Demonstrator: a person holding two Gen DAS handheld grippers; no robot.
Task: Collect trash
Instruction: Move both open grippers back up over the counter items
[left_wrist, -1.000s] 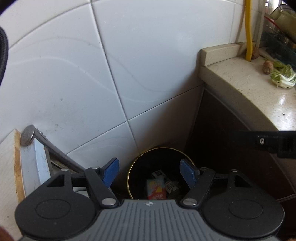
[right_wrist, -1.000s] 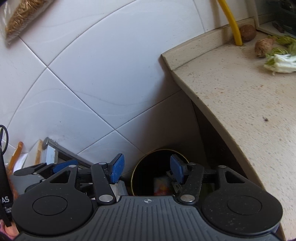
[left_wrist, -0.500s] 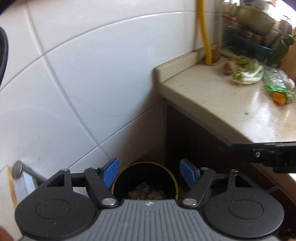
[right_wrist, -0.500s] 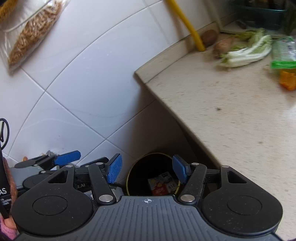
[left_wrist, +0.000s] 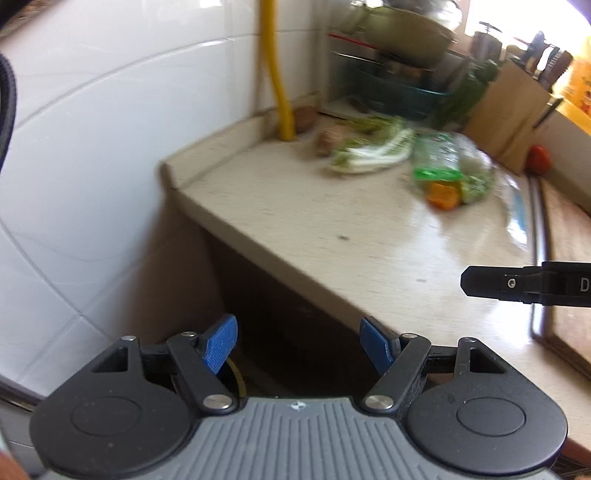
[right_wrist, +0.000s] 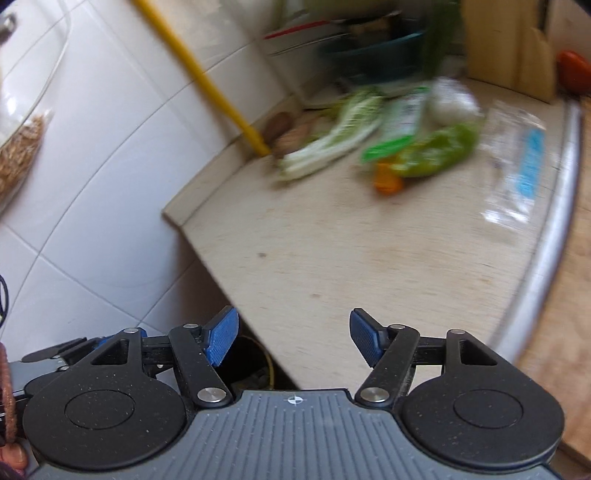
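Two grippers, both spread wide, nothing between blue ribbed pads. Left gripper (left_wrist: 298, 343) over dark gap under counter edge; right gripper (right_wrist: 293, 341) over counter front edge, touching nothing. One beige stone countertop (right_wrist: 332, 258), smooth, speckled, rounded corner, low raised lip at wall. One trash bin (right_wrist: 258, 363), round, dark, thin yellow rim, on floor below counter corner, mostly hidden behind right gripper; only sliver of rim in left view (left_wrist: 236, 373). One yellow hose (left_wrist: 277, 81) running down white glossy tiled wall (left_wrist: 110, 166). On counter, blurred: one pale leafy cabbage piece (right_wrist: 332, 136), one green printed plastic bag (right_wrist: 424, 147) with orange chunk (right_wrist: 386, 179) at its end, one clear crinkled plastic bag with blue print (right_wrist: 517, 162), two brown lumpy roots near hose base (left_wrist: 314, 125). One cardboard box (left_wrist: 506, 107), one red round item (left_wrist: 538, 158) beside it.
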